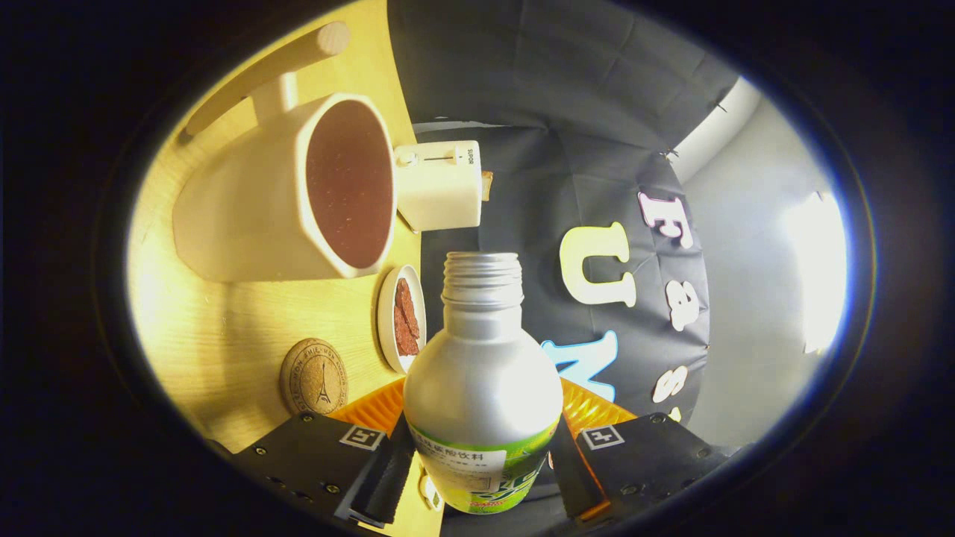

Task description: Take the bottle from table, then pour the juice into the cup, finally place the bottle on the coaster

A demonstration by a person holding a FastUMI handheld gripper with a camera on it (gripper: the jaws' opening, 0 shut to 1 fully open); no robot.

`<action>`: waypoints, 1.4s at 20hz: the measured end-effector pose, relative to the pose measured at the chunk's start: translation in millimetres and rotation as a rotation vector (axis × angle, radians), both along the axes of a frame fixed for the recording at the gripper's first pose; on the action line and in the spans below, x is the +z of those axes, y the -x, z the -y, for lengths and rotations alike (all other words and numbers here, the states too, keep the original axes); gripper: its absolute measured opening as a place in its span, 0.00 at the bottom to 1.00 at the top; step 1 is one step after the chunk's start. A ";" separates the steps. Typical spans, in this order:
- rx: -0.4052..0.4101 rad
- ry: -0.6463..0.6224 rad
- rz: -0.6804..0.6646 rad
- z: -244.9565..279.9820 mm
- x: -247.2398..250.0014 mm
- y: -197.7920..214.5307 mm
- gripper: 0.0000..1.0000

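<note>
Bottle held tilted beside the cup, cap off, fingers clamped on its lower body.

From the left: counter (224, 328), cork coaster (314, 377), wide cup (298, 194) with dark contents, small dish (401, 317), white box (440, 186). The bottle (481, 388) sits between both fingers (380, 470); smooth, rigid metal, probably slippery and light, best held low. Open room lies around the coaster.

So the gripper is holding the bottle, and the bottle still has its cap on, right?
Not quite. The gripper does hold the bottle between its two fingers, but the bottle has no cap: the gripper view shows its threaded neck bare and the mouth open.
</note>
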State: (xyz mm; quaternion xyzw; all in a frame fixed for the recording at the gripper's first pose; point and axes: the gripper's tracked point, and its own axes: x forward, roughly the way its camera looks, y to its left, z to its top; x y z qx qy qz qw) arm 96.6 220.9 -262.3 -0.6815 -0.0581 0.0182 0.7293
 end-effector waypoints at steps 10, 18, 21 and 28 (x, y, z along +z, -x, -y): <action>0.014 0.144 0.019 -6.1 -0.7 -0.3 0.80; 0.041 0.240 0.084 -12.3 9.2 0.6 0.80; 0.053 0.267 0.090 -13.1 12.6 1.9 0.80; 0.060 0.292 0.102 -13.2 17.7 1.9 0.80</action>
